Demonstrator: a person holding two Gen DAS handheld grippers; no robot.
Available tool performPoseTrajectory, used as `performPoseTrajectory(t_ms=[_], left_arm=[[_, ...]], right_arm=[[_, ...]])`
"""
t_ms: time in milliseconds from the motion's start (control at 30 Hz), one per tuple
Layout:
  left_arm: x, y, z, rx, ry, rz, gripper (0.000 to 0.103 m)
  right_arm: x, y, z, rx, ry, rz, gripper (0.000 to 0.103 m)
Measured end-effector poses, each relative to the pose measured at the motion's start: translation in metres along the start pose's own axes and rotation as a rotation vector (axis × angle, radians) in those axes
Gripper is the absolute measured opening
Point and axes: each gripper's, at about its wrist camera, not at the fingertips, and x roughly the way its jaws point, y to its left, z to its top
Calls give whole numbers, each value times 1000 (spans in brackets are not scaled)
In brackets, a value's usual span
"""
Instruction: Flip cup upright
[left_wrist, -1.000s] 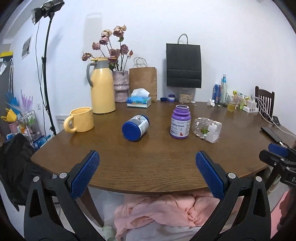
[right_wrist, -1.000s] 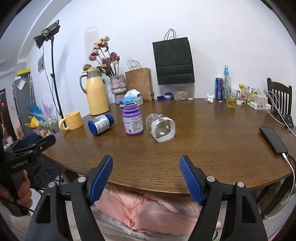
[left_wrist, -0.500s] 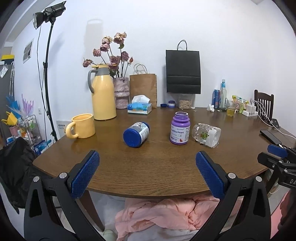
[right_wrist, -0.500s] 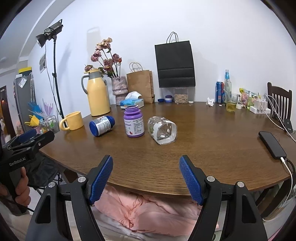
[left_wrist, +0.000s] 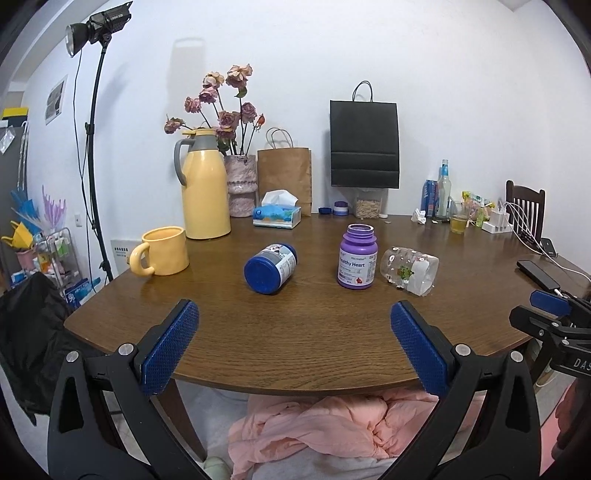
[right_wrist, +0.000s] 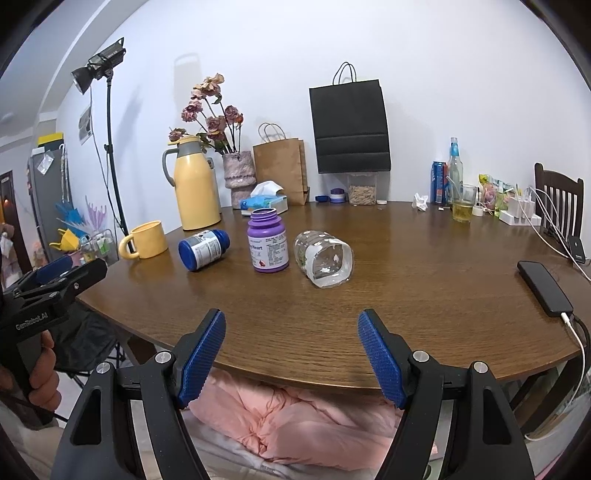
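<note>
A clear glass cup (left_wrist: 409, 270) (right_wrist: 324, 258) with small printed pictures lies on its side on the round wooden table (left_wrist: 295, 332) (right_wrist: 424, 295), mouth toward the right wrist camera. My left gripper (left_wrist: 295, 347) hangs open at the table's near edge, well short of the cup. My right gripper (right_wrist: 291, 354) is open too, over the near edge, with the cup straight ahead beyond it. Nothing sits between either pair of fingers.
A purple bottle (left_wrist: 357, 257) (right_wrist: 268, 245) stands just left of the cup; a blue-capped jar (left_wrist: 270, 267) (right_wrist: 204, 249) lies further left. A yellow mug (left_wrist: 160, 252), yellow jug (left_wrist: 204, 188), tissue box (left_wrist: 277, 214) and paper bags stand behind. A phone (right_wrist: 545, 282) lies right. Pink cloth (right_wrist: 295, 417) lies under the table.
Both cameras have dropped slightly and eased toward the table, so the objects sit a little higher and larger in view. Both grippers stayed open. Nothing on the table moved.
</note>
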Motion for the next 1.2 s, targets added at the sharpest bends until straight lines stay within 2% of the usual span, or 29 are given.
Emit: performPoseTrajectory(t_ms=[1200], left_arm=[[-3,3,5,-9,-21,8,103]], right_arm=[[-1,-3,4,9,-2,-18,79]])
